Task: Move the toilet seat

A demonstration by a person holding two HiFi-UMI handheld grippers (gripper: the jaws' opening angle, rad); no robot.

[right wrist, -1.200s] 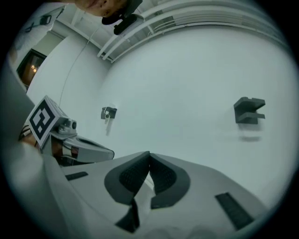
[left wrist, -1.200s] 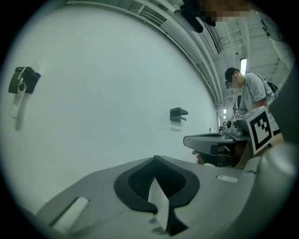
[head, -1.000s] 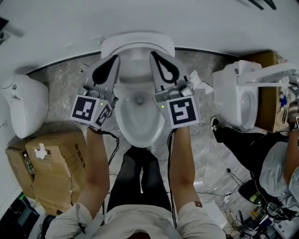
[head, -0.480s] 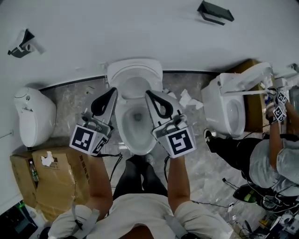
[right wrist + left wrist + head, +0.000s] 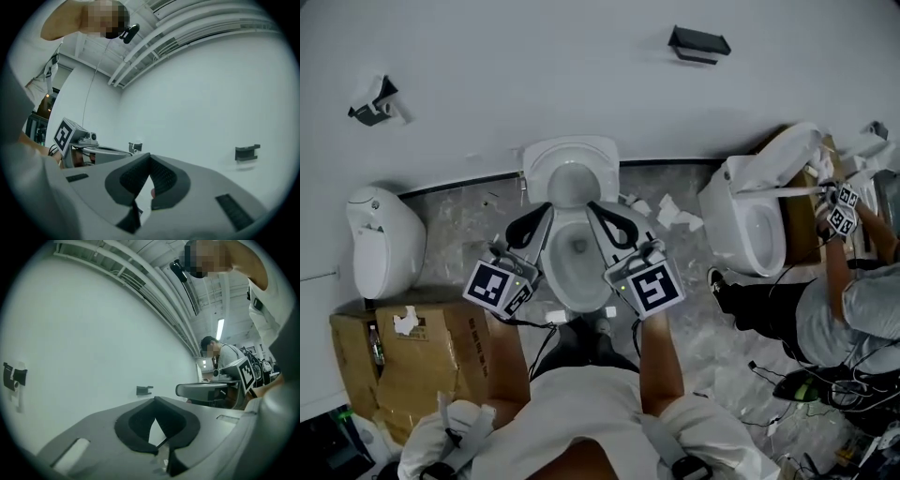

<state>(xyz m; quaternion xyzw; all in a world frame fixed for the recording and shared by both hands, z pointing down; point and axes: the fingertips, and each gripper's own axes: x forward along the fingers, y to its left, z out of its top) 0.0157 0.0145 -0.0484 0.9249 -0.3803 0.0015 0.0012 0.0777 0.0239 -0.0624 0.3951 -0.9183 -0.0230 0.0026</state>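
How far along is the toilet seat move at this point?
Done, apparently: the toilet seat appears raised behind the open bowl. In hand: nothing; the left gripper and right gripper are shut, empty, hovering above the bowl. Left: seemingly nothing.

plain white wall [image 5: 534, 75] at the back, carrying a dark bracket [image 5: 698, 44] high up and a small fixture [image 5: 373, 101] to the left. meets the grey marbled floor [image 5: 450, 225] along a dark skirting strip [image 5: 459, 185]. cardboard box [image 5: 412, 366] at lower left, near a white toilet [image 5: 382, 239]; second white toilet [image 5: 745, 225] at right. crumpled paper [image 5: 675, 217] on the floor. overhead, ceiling pipes [image 5: 154, 291] and a lit tube light [image 5: 219, 329].
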